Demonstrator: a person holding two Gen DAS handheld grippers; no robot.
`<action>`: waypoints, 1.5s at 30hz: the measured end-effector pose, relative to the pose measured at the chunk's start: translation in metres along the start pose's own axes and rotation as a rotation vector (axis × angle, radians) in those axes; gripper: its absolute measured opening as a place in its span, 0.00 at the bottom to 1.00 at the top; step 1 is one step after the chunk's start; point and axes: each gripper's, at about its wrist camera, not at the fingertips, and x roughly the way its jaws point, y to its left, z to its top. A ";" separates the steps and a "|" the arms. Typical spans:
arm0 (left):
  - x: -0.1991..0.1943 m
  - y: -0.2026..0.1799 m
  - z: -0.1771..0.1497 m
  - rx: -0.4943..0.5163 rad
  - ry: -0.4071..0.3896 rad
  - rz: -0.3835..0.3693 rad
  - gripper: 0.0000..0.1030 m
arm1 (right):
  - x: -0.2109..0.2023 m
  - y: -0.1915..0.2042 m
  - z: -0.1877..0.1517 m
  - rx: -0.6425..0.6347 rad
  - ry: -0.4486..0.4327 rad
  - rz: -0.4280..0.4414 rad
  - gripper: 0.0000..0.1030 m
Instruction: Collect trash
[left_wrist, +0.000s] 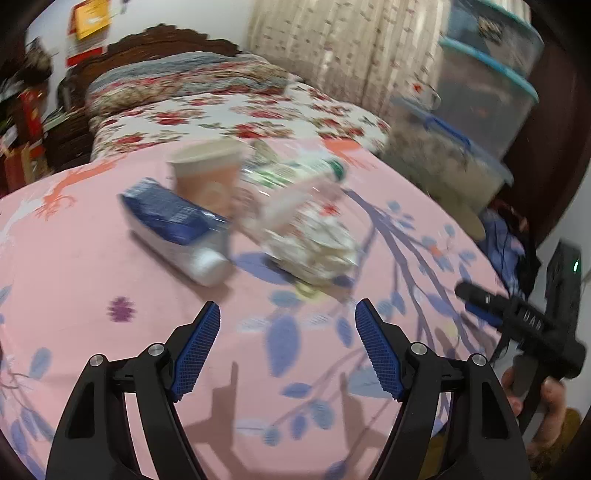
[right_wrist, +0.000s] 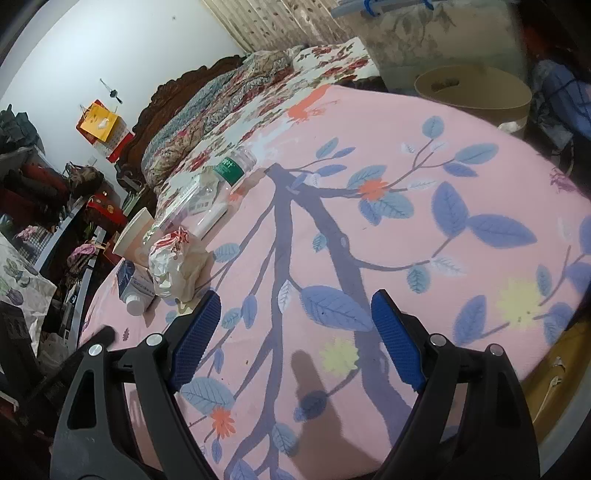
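Note:
A pile of trash lies on the pink leaf-print sheet (left_wrist: 110, 266): a blue-and-white carton (left_wrist: 173, 221), a paper cup (left_wrist: 207, 177), a clear plastic bottle with a green label (left_wrist: 295, 173) and a crumpled white wrapper (left_wrist: 314, 247). My left gripper (left_wrist: 288, 317) is open and empty, hovering just short of the pile. My right gripper (right_wrist: 295, 310) is open and empty over the sheet, with the wrapper (right_wrist: 170, 258), cup (right_wrist: 133, 236), carton (right_wrist: 135, 282) and bottle (right_wrist: 229, 173) to its left. The right gripper also shows in the left wrist view (left_wrist: 480, 299).
A round beige bin (right_wrist: 476, 92) stands beyond the far edge of the sheet. Stacked clear storage boxes (left_wrist: 487, 88) stand behind it. A bed with a floral quilt (left_wrist: 236, 110) lies beyond the pile. Cluttered shelves (right_wrist: 44, 192) are at the left.

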 end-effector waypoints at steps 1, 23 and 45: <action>-0.005 0.009 0.004 -0.015 -0.014 0.011 0.69 | 0.002 0.001 0.000 -0.001 0.006 0.002 0.81; 0.046 0.061 0.107 0.054 -0.025 0.098 0.70 | 0.027 0.012 0.003 -0.078 0.049 0.035 0.81; -0.061 0.116 0.093 -0.125 -0.235 0.035 0.22 | 0.048 0.099 0.068 -0.313 0.030 0.155 0.74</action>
